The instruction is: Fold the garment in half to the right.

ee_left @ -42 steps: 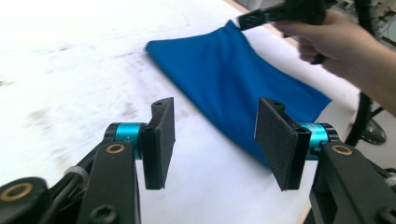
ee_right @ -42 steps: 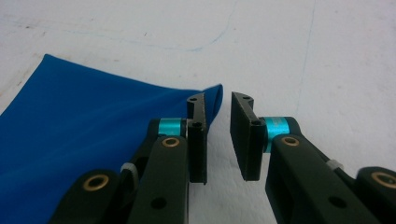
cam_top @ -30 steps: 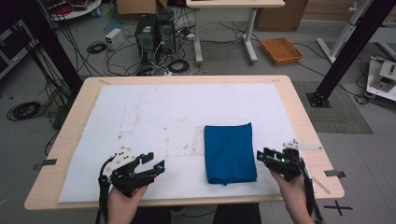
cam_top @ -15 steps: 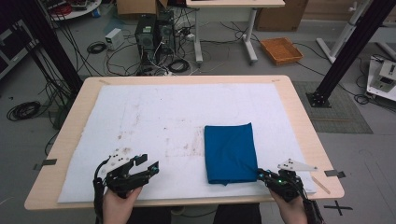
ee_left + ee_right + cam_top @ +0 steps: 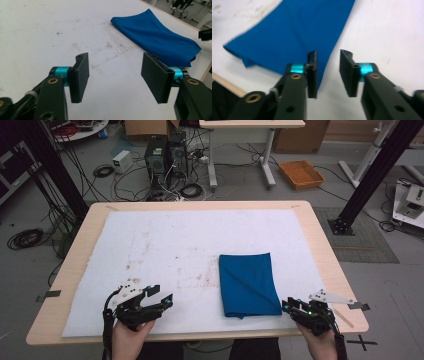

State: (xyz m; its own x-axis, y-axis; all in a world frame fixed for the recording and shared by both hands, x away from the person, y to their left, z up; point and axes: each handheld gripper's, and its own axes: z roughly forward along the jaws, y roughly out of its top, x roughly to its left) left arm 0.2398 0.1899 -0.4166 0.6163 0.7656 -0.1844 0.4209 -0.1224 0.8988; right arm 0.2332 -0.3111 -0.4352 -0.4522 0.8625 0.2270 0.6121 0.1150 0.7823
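A blue cloth (image 5: 247,285), folded into a rectangle, lies flat on the white mat (image 5: 200,240) right of centre. My right gripper (image 5: 289,306) sits just off the cloth's near right corner, low over the mat. In the right gripper view its jaws stand a narrow gap apart, so the right gripper (image 5: 328,53) is open, and the cloth (image 5: 294,32) edge runs down beside the left jaw. My left gripper (image 5: 162,301) hovers near the front edge, well left of the cloth. The left gripper (image 5: 116,57) is wide open and holds nothing, with the cloth (image 5: 160,37) farther off.
The wooden table (image 5: 330,265) rims the mat, which has brownish stains (image 5: 200,277) in the middle. Beyond the far edge, computer towers (image 5: 165,157), cables and an orange tray (image 5: 301,173) sit on the floor. Black frame posts (image 5: 372,175) stand at both sides.
My right gripper has drawn back from beside the cloth's right edge toward the table's near edge. The left gripper has barely shifted. The cloth has not moved.
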